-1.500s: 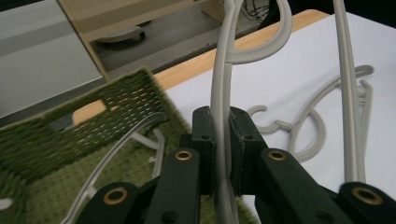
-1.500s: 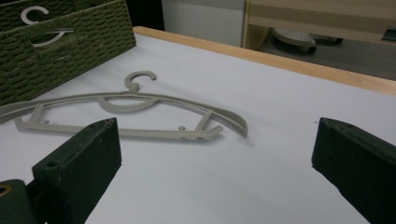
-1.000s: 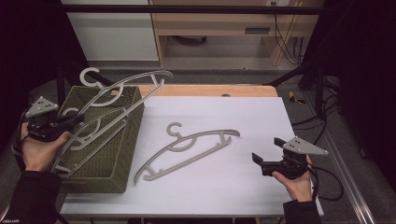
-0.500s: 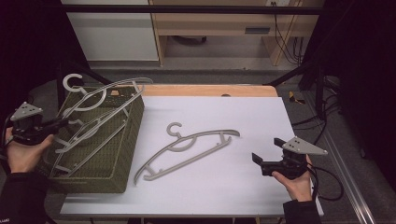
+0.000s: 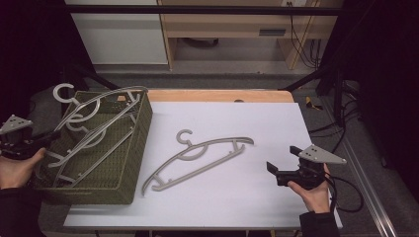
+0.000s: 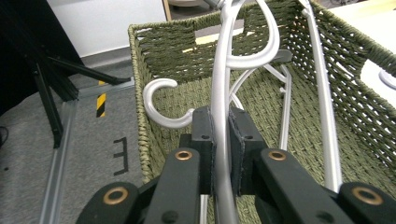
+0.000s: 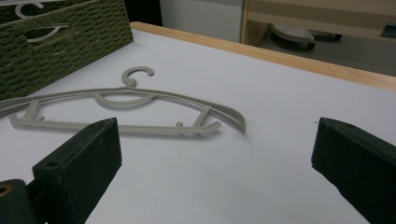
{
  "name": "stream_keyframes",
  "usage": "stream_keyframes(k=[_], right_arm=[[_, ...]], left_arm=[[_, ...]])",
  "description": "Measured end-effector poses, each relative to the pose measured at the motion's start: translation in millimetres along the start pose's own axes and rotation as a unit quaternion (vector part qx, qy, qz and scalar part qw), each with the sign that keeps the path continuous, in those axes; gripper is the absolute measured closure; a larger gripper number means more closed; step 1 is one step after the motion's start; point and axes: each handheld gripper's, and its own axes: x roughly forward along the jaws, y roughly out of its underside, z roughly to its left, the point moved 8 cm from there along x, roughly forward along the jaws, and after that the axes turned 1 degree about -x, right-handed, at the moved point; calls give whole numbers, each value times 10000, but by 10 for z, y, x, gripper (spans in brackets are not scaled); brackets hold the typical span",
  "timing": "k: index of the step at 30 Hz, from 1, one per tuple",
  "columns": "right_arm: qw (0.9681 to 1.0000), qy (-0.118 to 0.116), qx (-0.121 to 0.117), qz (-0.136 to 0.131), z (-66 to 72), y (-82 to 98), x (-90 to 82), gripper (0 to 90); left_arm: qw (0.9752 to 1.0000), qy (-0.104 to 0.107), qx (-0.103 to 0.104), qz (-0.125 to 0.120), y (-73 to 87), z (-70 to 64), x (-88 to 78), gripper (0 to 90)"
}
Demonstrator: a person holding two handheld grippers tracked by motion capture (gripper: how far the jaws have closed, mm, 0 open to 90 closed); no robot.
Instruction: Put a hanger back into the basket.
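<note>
Hangers are going into the woven basket [image 5: 129, 163], and the step in hand looks like laying one down inside it. Nearest, the left hand-held gripper [image 6: 219, 140] is pinching the grey hanger [image 6: 222, 93] on its thin bar, pads pressed tight on either side, with the hanger tilted over the basket and its hook [image 5: 63, 92] poking past the far left rim. To do this well, I would lower it flat so the hook clears the rim and the arms settle on the hanger already lying in the basket [image 5: 81, 136] (tangled hooks look like the main snag). Farther along the table [image 5: 276, 118], a second loose hanger [image 5: 197, 158] lies well apart from the basket, and the right hand-held gripper [image 7: 215, 154] rests near it, jaws spread wide, holding nothing.
</note>
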Motion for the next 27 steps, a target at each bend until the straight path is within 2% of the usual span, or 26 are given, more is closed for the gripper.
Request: stream_keyframes(k=[8, 13, 17, 20, 22, 27], right_arm=[[10000, 6, 15, -9, -1, -3, -2, 18], [10000, -4, -4, 2, 3, -3, -6, 18], [10000, 4, -5, 5, 0, -1, -5, 18], [10000, 1, -10, 11, 3, 0, -3, 18], [10000, 0, -11, 11, 3, 1, -1, 18], [10000, 4, -3, 27, 14, 4, 15, 18]], left_arm=[[9996, 101, -73, -236, -38, -25, -43, 820], [9998, 25, 146, -94, -18, -19, -67, 820], [9999, 25, 102, -121, 8, 22, -94, 819], [9999, 15, -9, -118, 77, 81, -118, 819], [10000, 12, 9, -91, 97, 90, -123, 819], [9999, 11, -113, -46, 176, 103, -67, 819]])
